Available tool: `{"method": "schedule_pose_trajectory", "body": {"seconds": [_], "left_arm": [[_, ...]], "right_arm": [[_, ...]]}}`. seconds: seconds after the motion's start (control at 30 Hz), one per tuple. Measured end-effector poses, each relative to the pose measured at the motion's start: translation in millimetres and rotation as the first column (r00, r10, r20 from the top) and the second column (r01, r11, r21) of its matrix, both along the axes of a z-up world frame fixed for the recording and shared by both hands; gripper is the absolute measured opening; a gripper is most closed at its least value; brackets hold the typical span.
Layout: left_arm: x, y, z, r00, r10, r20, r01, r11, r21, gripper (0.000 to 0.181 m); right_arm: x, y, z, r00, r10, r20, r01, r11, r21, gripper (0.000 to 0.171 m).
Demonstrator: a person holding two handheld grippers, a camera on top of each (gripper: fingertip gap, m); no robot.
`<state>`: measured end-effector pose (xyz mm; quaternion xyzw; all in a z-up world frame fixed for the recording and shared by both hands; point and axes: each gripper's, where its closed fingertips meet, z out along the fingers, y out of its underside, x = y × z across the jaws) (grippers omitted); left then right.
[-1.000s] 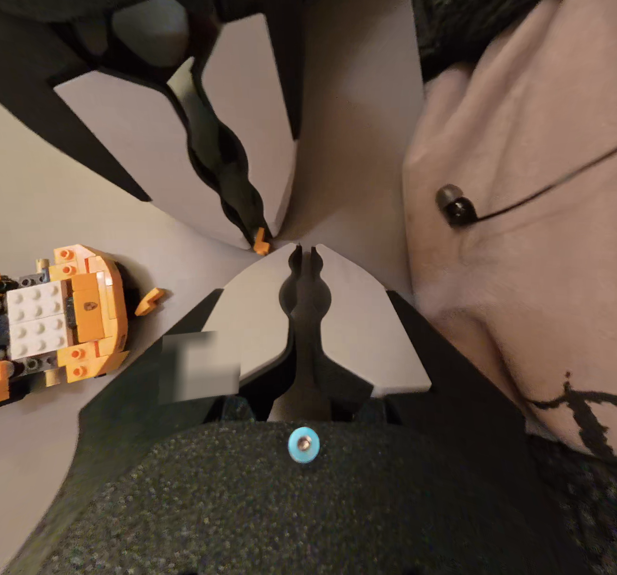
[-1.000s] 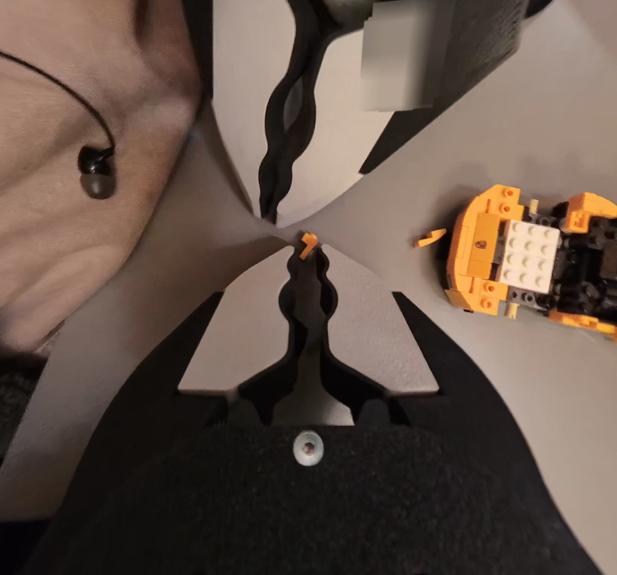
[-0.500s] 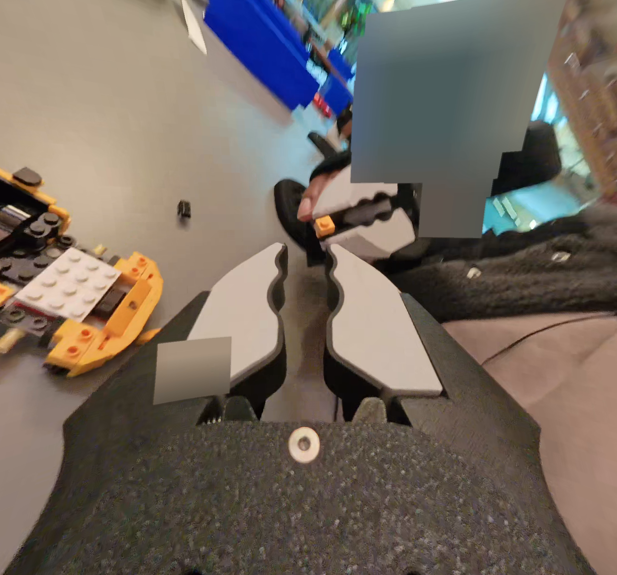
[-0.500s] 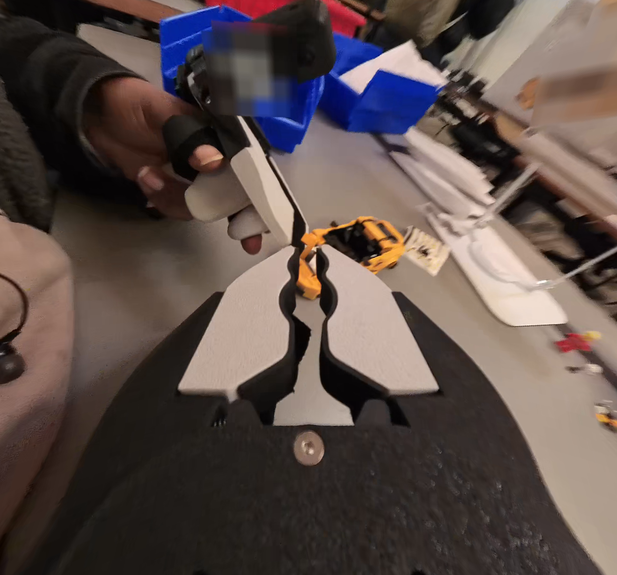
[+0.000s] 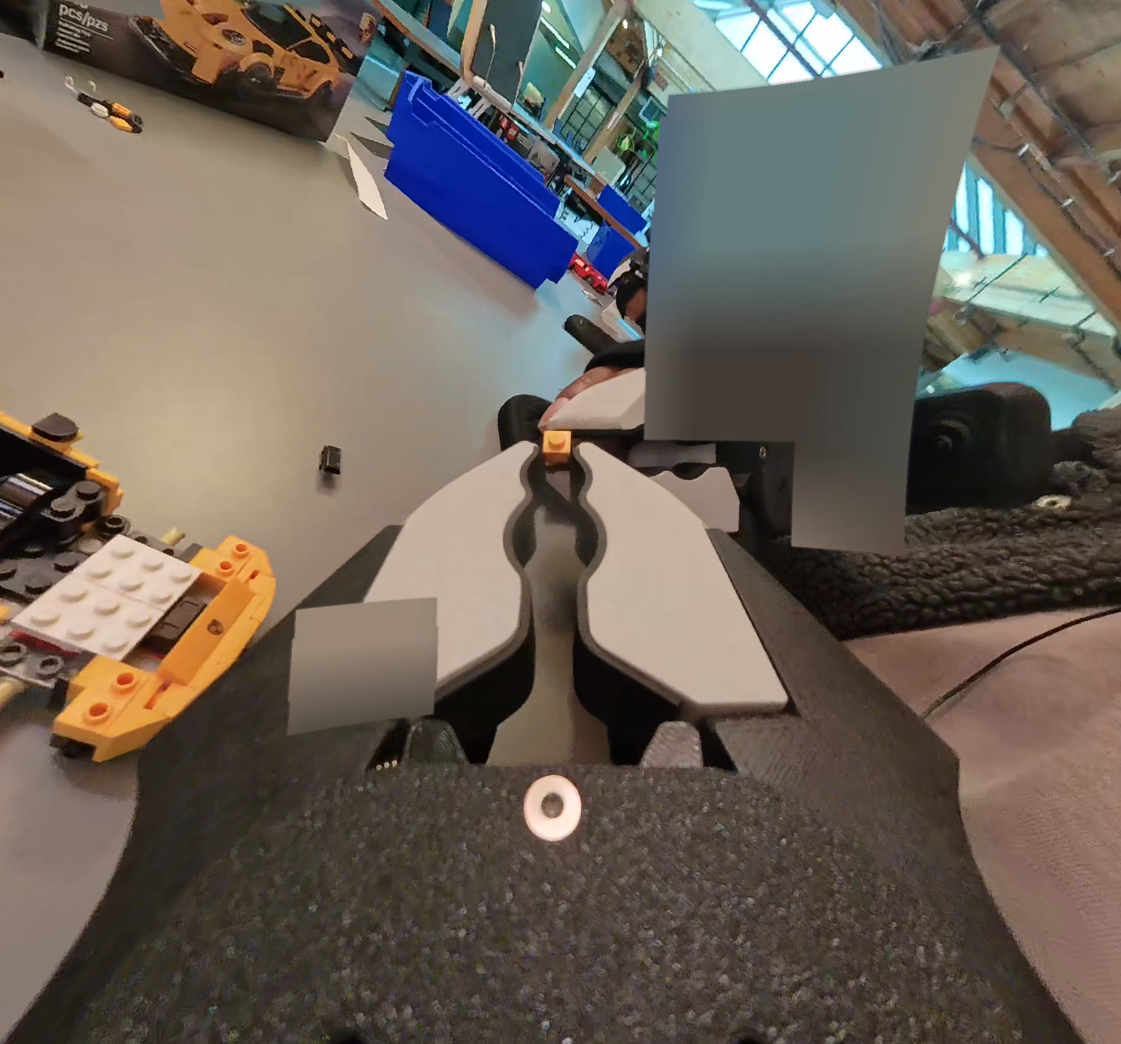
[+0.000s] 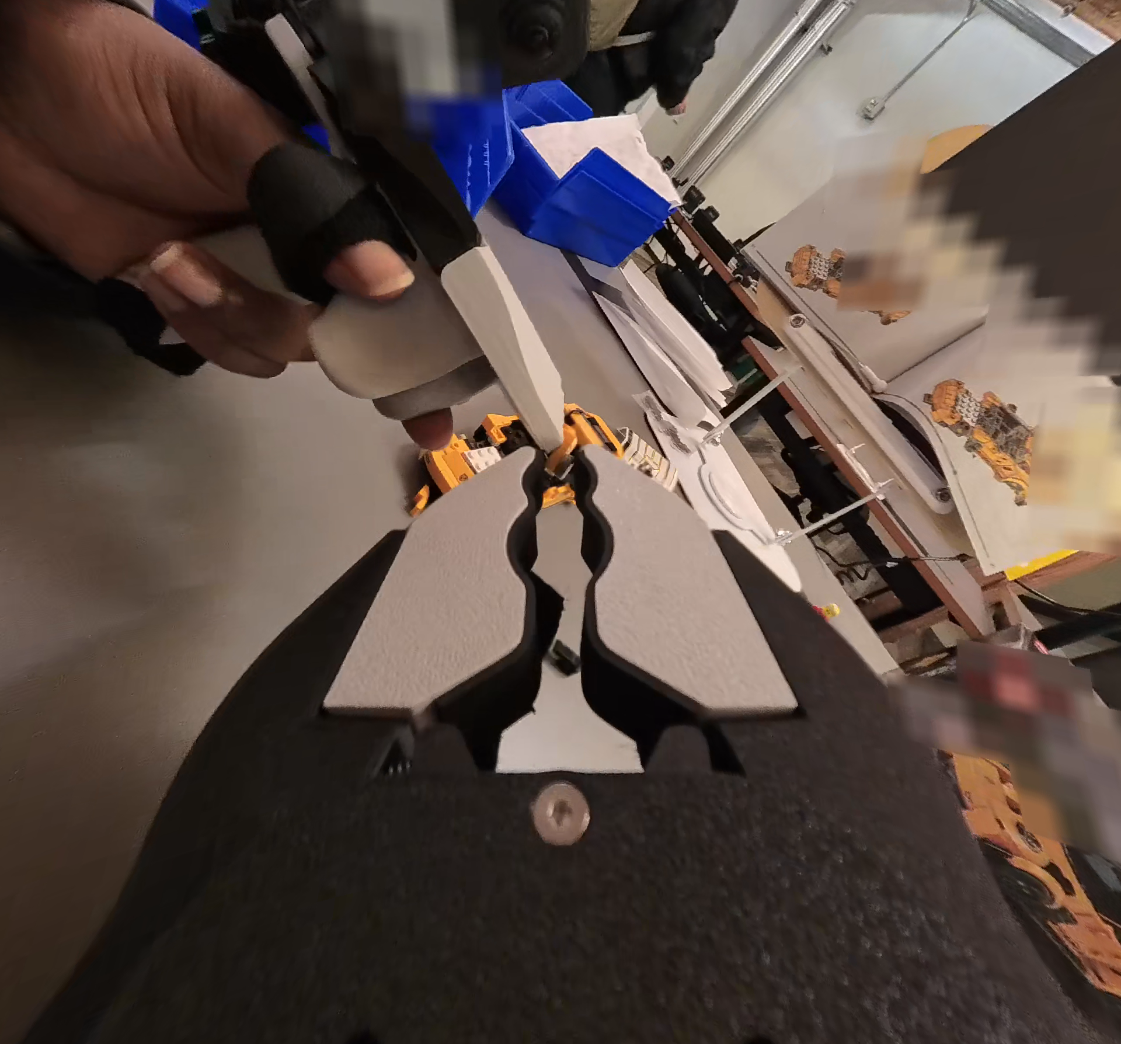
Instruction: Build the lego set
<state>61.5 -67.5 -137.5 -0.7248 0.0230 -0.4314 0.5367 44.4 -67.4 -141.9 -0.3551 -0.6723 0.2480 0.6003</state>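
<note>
One orange piece (image 5: 557, 447) sits clenched in right claw (image 6: 557, 463); left claw (image 5: 555, 457) flanks it, grip unclear; car (image 5: 151, 620), blue bin (image 5: 473, 184) beyond.

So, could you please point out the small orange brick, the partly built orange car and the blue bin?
small orange brick (image 5: 556, 447), left wrist view, on its studded top.
partly built orange car (image 5: 115, 608), left wrist view, on its white plate.
blue bin (image 5: 479, 190), left wrist view, on its side wall.
</note>
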Motion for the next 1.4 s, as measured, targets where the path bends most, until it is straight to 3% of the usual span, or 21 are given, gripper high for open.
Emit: {"method": "schedule_pose_trajectory", "body": {"seconds": [0.1, 0.17, 0.27, 0.37, 0.53, 0.83, 0.93, 1.03, 1.13, 1.4], "left_arm": [[-0.9, -3.2, -7.8, 0.985, -0.054, -0.167, 0.054, 0.999, 0.000, 0.007], [-0.8, -8.4, -14.9, 0.928, -0.116, -0.353, 0.118, 0.993, -0.017, 0.008], [-2.4, -15.5, -23.8, 0.742, -0.180, -0.645, 0.202, 0.978, -0.041, 0.007], [-1.0, -19.3, -29.9, 0.545, -0.218, -0.810, 0.274, 0.959, -0.074, 0.008], [-0.2, -22.5, -36.4, 0.400, -0.251, -0.881, 0.323, 0.939, -0.121, 0.008], [-1.3, -21.4, -34.5, 0.430, -0.230, -0.873, 0.318, 0.944, -0.092, 0.008], [-0.6, -22.1, -21.6, 0.530, -0.205, -0.823, 0.335, 0.942, -0.019, 0.015], [4.3, -23.7, -8.7, 0.667, -0.198, -0.718, 0.345, 0.937, 0.061, 0.020], [11.4, -23.4, 1.7, 0.745, -0.192, -0.639, 0.350, 0.928, 0.129, 0.016], [11.6, -23.7, -1.5, 0.758, -0.208, -0.618, 0.349, 0.930, 0.115, 0.007]], "right_arm": [[1.7, -6.4, -6.2, 0.994, 0.090, 0.065, -0.085, 0.994, -0.072, 0.011], [7.0, -12.5, -12.6, 0.961, 0.217, 0.170, -0.195, 0.971, -0.137, 0.013], [13.5, -15.4, -14.8, 0.880, 0.369, 0.298, -0.290, 0.916, -0.277, 0.013], [14.4, -22.0, -21.2, 0.794, 0.452, 0.407, -0.320, 0.880, -0.352, 0.016], [10.1, -25.9, -27.0, 0.753, 0.491, 0.439, -0.325, 0.857, -0.400, 0.008], [7.2, -25.1, -25.4, 0.794, 0.470, 0.386, -0.306, 0.857, -0.414, 0.007], [8.8, -23.6, -9.9, 0.828, 0.503, 0.250, -0.346, 0.807, -0.478, 0.007], [13.1, -23.5, 10.5, 0.845, 0.533, 0.043, -0.414, 0.703, -0.579, 0.007], [16.0, -24.1, 21.2, 0.837, 0.541, -0.084, -0.466, 0.625, -0.626, 0.007], [19.4, -25.5, 11.7, 0.819, 0.569, -0.072, -0.481, 0.613, -0.627, 0.007]]}}
